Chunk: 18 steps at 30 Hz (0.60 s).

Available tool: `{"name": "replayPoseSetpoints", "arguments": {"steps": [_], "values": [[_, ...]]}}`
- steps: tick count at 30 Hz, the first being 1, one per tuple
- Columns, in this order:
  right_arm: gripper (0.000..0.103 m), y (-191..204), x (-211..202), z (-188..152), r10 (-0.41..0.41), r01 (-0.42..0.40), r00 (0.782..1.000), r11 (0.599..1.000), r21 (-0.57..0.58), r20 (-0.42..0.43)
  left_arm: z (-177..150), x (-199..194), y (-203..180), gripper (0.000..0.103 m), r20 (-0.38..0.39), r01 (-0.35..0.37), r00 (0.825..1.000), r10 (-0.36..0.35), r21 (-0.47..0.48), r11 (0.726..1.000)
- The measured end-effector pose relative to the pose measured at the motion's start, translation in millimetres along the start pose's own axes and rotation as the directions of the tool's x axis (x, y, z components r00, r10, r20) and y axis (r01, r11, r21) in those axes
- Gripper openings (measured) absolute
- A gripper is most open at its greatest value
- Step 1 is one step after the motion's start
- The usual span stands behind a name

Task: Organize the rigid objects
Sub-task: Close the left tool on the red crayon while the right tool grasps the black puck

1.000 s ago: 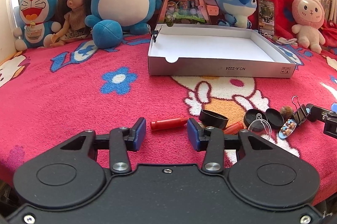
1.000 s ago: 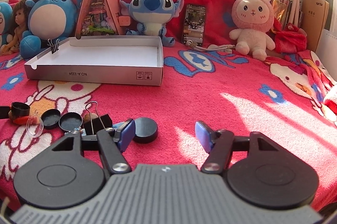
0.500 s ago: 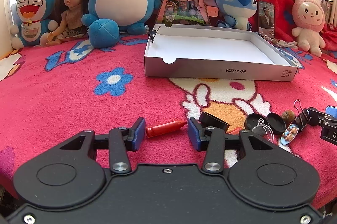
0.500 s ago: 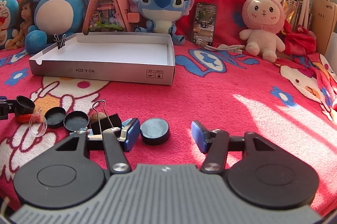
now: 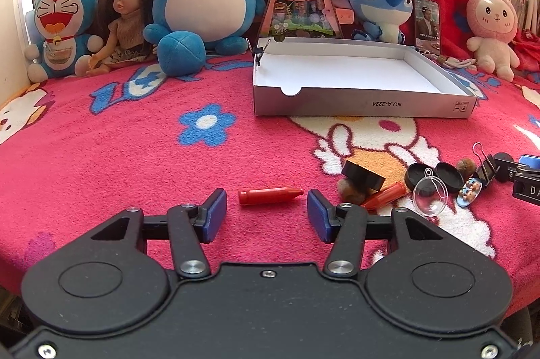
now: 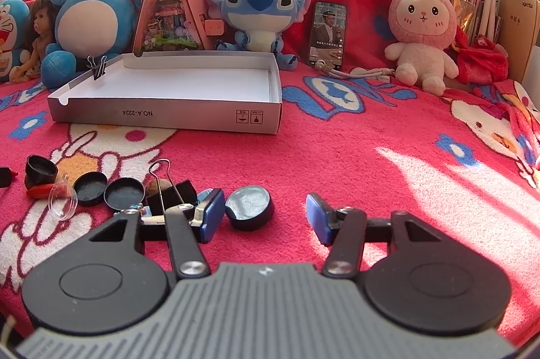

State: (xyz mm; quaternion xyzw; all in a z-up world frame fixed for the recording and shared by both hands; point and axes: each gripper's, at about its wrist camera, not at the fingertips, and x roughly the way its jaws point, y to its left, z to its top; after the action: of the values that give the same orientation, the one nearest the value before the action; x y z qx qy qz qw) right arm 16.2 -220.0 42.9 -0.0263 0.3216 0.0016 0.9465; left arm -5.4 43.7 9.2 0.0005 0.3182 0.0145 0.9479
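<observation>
On the red blanket (image 5: 135,156), my stations:
Left hand-held gripper (image 5: 266,212): jaws opening, red crayon (image 5: 270,195) between pads, untouched.
Right hand-held gripper (image 6: 265,217): moderately wide, black lid (image 6: 249,212) between, unheld.
Box (image 5: 364,104): well beyond.

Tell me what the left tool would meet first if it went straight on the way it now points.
Probably the red crayon-shaped plastic stick lying crosswise on the pink blanket, just ahead of the left tool. Its jaws are opening, with nothing between them yet. Depth is hard to judge in this view.
</observation>
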Motion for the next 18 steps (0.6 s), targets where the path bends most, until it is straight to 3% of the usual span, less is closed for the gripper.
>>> {"name": "replayPoseSetpoints", "arguments": {"steps": [6,13,18], "values": [[0.065,4,1,-3,-0.001,0.001,1.000,1.000,-0.023,-0.010,0,9,-9,0.056,0.020,-0.055,0.998,0.056,-0.033,0.998],[0.064,4,1,-3,0.006,-0.006,1.000,1.000,-0.029,-0.008,0,14,-13,0.042,0.031,-0.029,0.999,0.030,-0.017,0.999],[0.056,5,2,-2,0.013,-0.013,1.000,0.999,-0.030,-0.007,0,13,-14,0.042,0.040,-0.022,0.999,0.022,-0.005,1.000]]}}
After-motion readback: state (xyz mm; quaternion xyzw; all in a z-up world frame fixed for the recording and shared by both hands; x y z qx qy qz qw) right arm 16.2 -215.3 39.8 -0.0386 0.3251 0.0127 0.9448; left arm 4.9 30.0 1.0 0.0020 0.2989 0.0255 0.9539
